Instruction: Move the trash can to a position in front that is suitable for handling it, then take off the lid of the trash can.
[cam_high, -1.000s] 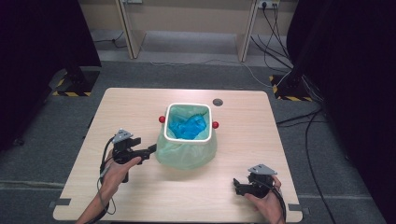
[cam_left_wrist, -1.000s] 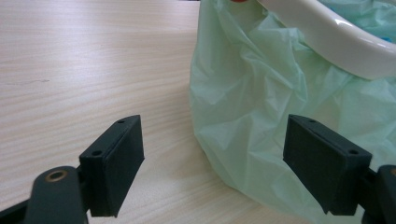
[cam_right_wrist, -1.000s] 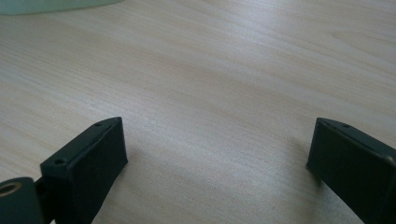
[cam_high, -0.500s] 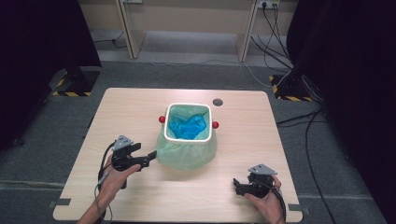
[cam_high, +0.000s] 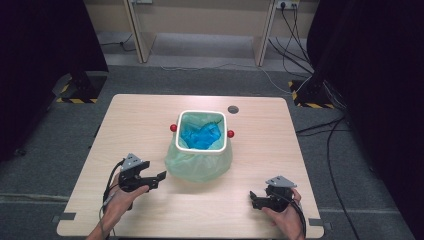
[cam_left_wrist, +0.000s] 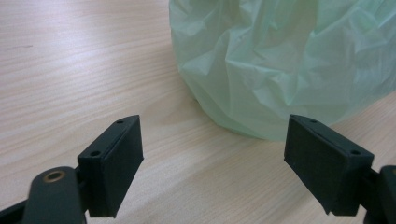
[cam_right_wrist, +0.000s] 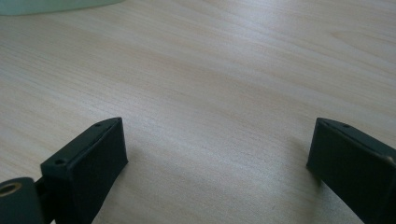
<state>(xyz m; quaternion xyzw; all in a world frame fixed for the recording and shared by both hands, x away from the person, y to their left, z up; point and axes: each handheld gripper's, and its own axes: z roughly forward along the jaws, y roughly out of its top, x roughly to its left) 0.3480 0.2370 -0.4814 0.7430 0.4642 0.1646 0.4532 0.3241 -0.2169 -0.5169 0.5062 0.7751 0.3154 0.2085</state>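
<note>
A white square bin (cam_high: 201, 115) stands mid-table, lined with a pale green bag (cam_high: 200, 165) that balloons out over its sides, and blue material (cam_high: 200, 137) lies inside. Two red knobs (cam_high: 173, 128) stick out at its left and right. My left gripper (cam_high: 159, 178) is open, low over the table just left of the bag, pointing at it. In the left gripper view the crumpled bag (cam_left_wrist: 285, 60) hangs just beyond the wide-apart jaws of my left gripper (cam_left_wrist: 212, 163). My right gripper (cam_high: 253, 199) is open near the front right, and its own view shows the gripper (cam_right_wrist: 217, 158) over bare wood.
The wooden table (cam_high: 140, 120) has a small dark round hole (cam_high: 233, 109) near its far edge. Grey floor surrounds it, with cables (cam_high: 320, 130) at the right and dark stands with striped bases (cam_high: 75, 92) at both sides.
My left gripper has slid forward and to the right, closer to the green bag. The right gripper has stayed where it was.
</note>
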